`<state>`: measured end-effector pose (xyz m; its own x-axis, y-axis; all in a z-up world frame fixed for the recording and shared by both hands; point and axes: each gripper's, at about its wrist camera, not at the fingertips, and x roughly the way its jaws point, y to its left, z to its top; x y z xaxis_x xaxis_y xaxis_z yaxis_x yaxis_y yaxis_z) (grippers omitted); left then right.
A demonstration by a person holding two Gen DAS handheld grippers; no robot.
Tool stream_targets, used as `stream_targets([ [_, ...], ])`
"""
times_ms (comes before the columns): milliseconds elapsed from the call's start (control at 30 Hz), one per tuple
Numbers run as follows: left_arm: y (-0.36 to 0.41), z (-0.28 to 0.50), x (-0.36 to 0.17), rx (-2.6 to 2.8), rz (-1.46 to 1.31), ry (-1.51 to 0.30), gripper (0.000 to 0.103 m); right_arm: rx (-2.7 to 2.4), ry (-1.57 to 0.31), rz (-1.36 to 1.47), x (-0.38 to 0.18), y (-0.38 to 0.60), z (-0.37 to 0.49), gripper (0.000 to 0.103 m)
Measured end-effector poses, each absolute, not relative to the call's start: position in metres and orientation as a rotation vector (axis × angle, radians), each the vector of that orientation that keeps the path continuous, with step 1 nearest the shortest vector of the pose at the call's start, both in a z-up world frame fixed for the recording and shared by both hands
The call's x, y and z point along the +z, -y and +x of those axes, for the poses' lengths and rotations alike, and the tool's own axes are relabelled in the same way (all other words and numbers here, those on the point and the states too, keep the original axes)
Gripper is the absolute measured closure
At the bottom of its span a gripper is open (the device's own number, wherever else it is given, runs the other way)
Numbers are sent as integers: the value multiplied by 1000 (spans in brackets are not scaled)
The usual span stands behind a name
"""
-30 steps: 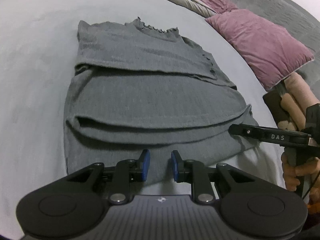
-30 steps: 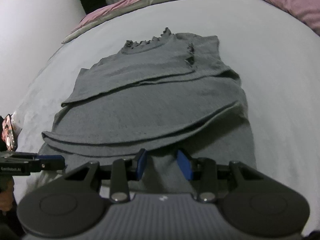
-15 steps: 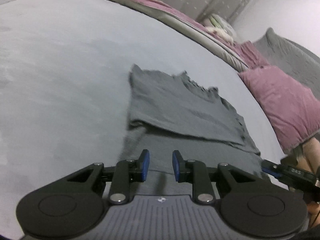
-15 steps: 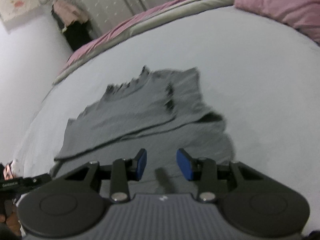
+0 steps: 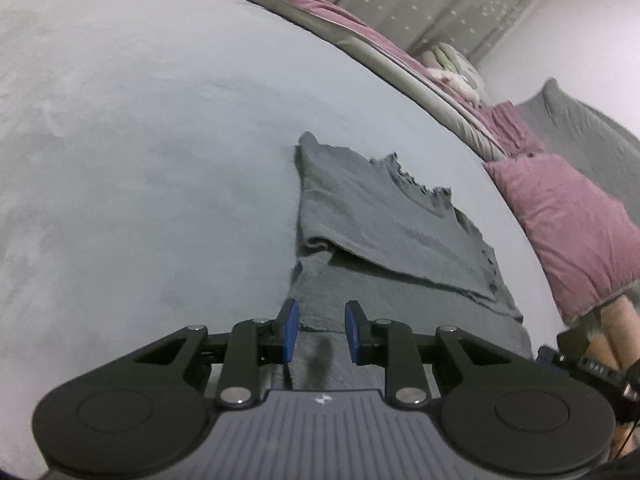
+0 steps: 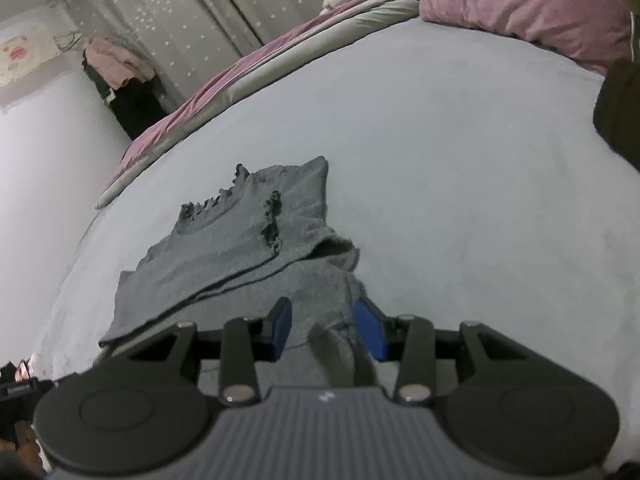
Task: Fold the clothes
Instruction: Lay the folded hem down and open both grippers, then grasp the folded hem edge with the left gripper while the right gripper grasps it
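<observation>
A grey knitted top (image 5: 380,232) with a frilled neckline lies flat on the bed, its sleeves folded across the body. My left gripper (image 5: 320,330) is low over the near hem at the top's left side. Its jaws are open, and the hem edge lies between the blue pads (image 5: 289,330). In the right wrist view the same top (image 6: 240,248) stretches away from my right gripper (image 6: 325,328). This gripper is also open, and a raised fold of the hem sits between its fingers at the right side. The cloth nearest each gripper is hidden by the gripper body.
The light grey bed sheet (image 5: 140,160) spreads wide on both sides of the top. A pink pillow (image 5: 568,216) and a grey pillow (image 5: 580,120) lie to the right. A pile of clothes (image 6: 116,64) stands beyond the bed by the curtain.
Both grippers dropped low and moved forward onto the near hem, so the cameras now look up along the bed. The finger gaps look unchanged.
</observation>
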<state>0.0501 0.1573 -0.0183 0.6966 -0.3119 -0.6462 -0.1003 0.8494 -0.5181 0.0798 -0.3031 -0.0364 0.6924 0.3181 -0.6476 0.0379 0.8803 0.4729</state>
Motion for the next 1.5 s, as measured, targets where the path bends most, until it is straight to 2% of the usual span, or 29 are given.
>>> stream_targets([
  [300, -138, 49, -20, -100, -370, -843, 80, 172, -819, 333, -41, 279, 79, 66],
  [533, -125, 45, -17, -98, -259, -816, 80, 158, -795, 271, -39, 274, 76, 77],
  [967, -130, 49, -22, -115, -339, -844, 81, 153, -796, 231, -42, 270, 76, 74],
  [1067, -126, 48, -22, -120, -316, -845, 87, 151, -799, 206, -43, 266, 76, 79],
  [1200, -123, 48, -23, -125, -305, -852, 88, 141, -792, 192, -42, 264, 75, 86],
  [1500, -130, 52, -27, -112, -368, -869, 87, 143, -800, 208, -44, 267, 76, 84],
])
